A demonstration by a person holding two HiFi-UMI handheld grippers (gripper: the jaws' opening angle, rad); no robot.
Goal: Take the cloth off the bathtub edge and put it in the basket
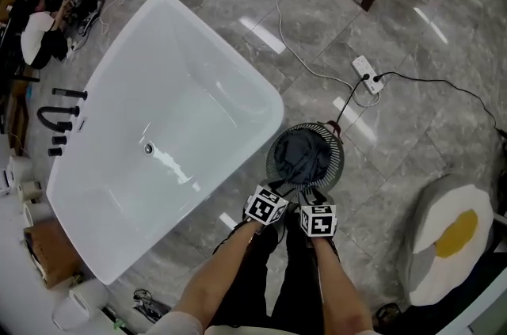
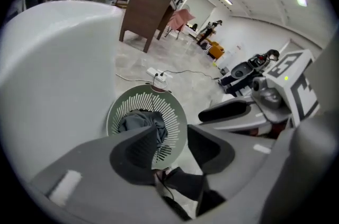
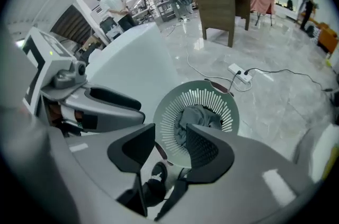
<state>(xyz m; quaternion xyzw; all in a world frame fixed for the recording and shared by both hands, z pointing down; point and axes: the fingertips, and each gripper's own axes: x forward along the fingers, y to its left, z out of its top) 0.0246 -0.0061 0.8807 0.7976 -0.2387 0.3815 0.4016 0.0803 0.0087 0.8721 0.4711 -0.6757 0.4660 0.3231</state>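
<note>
Both open, nothing held: my left tongs (image 2: 177, 142), right tongs (image 3: 169, 148). Cloth (image 1: 301, 154) lies bunched in basket (image 1: 273, 163). It looks soft, light, limp; I'd pinch a raised fold.

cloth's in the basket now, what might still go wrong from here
The left hand-held gripper and right hand-held gripper hang open and empty by the basket rim; a careless swing might tip the basket and spill the cloth. The power strip and its cable lie just beyond the basket, so a step that way could snag them.
</note>
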